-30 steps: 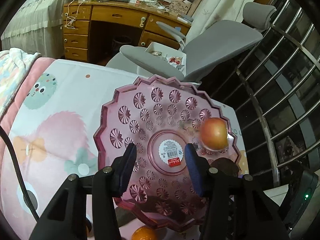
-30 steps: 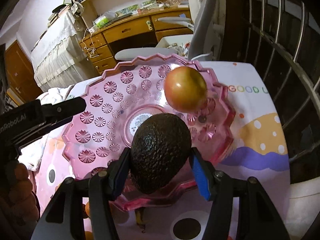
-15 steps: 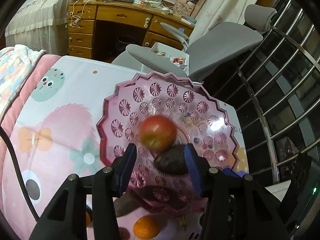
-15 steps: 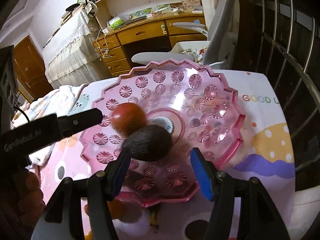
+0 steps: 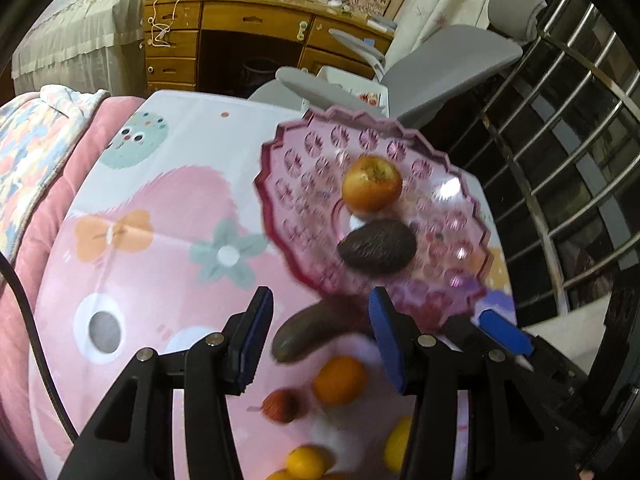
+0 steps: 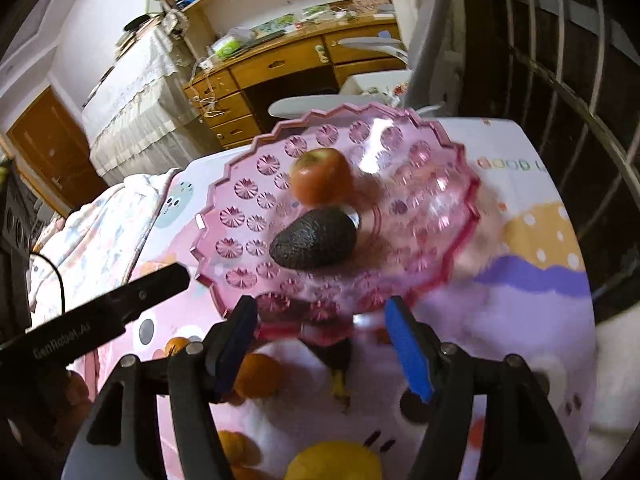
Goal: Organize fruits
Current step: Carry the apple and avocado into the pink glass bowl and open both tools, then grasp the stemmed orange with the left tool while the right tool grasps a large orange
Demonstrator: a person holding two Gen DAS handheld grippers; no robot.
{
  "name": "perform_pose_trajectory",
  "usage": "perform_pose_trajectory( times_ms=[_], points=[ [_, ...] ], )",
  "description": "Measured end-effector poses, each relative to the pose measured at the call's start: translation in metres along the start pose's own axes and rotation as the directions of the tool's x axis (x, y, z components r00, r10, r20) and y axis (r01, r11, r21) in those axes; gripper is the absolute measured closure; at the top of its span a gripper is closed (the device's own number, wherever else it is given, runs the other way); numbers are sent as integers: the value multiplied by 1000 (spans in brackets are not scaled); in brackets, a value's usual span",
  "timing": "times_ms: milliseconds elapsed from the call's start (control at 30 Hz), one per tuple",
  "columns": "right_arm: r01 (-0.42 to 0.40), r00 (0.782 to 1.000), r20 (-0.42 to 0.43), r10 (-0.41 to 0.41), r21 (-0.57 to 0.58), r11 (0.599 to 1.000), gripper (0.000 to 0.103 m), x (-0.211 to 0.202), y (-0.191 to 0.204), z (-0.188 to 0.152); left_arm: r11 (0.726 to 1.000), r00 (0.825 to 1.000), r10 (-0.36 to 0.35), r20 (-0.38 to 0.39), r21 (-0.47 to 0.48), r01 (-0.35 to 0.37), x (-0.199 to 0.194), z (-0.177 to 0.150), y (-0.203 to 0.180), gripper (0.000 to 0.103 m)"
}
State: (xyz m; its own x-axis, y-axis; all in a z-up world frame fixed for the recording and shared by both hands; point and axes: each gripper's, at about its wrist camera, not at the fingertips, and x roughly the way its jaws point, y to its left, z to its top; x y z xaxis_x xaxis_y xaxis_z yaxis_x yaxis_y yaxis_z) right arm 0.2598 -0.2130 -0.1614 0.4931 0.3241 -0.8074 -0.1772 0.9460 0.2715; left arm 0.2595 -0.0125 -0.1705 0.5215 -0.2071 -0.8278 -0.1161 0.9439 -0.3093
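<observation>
A pink cut-glass plate [image 5: 304,168] [image 6: 248,200] lies on the patterned table cover. On it are a red-orange apple [image 5: 371,183] [image 6: 322,176] and a dark avocado [image 5: 376,247] [image 6: 313,239]. My left gripper [image 5: 320,338] is open and empty, above a dark long fruit [image 5: 310,332] at the plate's near edge. My right gripper [image 6: 320,348] is open and empty just in front of the plate. Loose fruit lies near me: an orange [image 5: 340,380] [image 6: 256,374], a small red fruit [image 5: 282,406], yellow fruits [image 5: 306,462] [image 6: 334,462].
A grey office chair [image 5: 440,68] and a wooden desk [image 5: 240,40] stand beyond the table. A metal railing [image 5: 560,160] runs along the right. A pink blanket [image 5: 48,160] lies at the left. The left gripper's body [image 6: 92,328] reaches in at the left of the right wrist view.
Both grippers have pulled back from the plate. The avocado, let go by the right gripper, lies on the plate. The apple has rolled to the plate's far side.
</observation>
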Motion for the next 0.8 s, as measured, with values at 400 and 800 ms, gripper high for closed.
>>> perform_pose_trajectory(
  times_ms=[400, 800],
  points=[
    [157, 987, -1, -158, 160, 975, 35, -26, 8, -50, 994, 995, -9, -98, 111, 20, -15, -23, 35, 55],
    [232, 969, 9, -247, 307, 923, 30, -48, 43, -110, 954, 988, 16, -152, 299, 31, -9, -28, 55, 55]
  ],
)
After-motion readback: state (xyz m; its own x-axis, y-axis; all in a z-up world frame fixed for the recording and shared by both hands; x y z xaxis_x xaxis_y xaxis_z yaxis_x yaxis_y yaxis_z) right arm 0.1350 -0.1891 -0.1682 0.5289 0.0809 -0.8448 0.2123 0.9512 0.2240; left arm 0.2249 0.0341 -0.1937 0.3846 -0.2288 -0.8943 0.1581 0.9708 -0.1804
